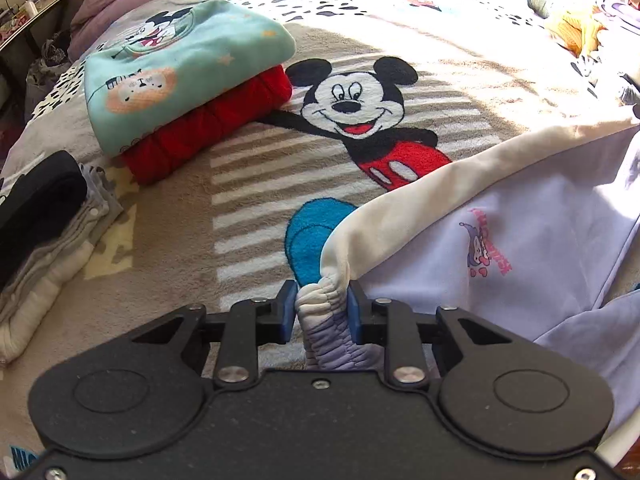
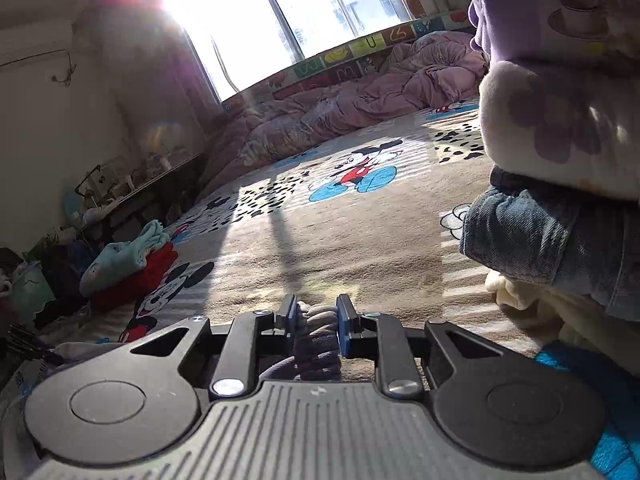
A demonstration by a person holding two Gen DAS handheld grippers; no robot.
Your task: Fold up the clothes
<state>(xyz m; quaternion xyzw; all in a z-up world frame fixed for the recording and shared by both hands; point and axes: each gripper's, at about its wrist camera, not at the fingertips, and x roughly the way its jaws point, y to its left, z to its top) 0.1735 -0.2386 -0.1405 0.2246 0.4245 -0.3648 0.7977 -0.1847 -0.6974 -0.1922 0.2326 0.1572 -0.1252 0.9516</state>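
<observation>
White garment (image 1: 532, 248), a pale sweatshirt or similar top with a small pink and purple cartoon print, lies partly spread on a Mickey Mouse blanket (image 1: 256, 184) that covers the bed. One cream sleeve (image 1: 404, 216) stretches diagonally across it and ends in a ribbed cuff (image 1: 322, 300). The left gripper (image 1: 322, 308) has its blue-padded jaws closed narrowly on that cuff, pinching the gathered elastic, probably so the sleeve can be drawn across the body for a fold.

The right gripper (image 2: 318, 318) also has its jaws drawn in tight, clamping a bunched ribbed roll of fabric (image 2: 318, 328) that looks greyish-lilac in shadow. It may be the other cuff or the hem of the same garment, but the view is too dim and close to be sure. Holding two ends at once would let the person keep the cloth taut and aligned.

Farther left on the blanket sits a finished pile: a mint-green cartoon top (image 1: 180, 76) folded on a red garment (image 1: 208, 128). Nearer the left edge is a second stack of black, grey and white folded clothes (image 1: 48, 232). To the right gripper's side, an unsorted heap (image 2: 556, 216) of denim, cream and purple items waits. A crumpled lilac duvet (image 2: 360, 104) lies beneath a bright window (image 2: 280, 12).
</observation>
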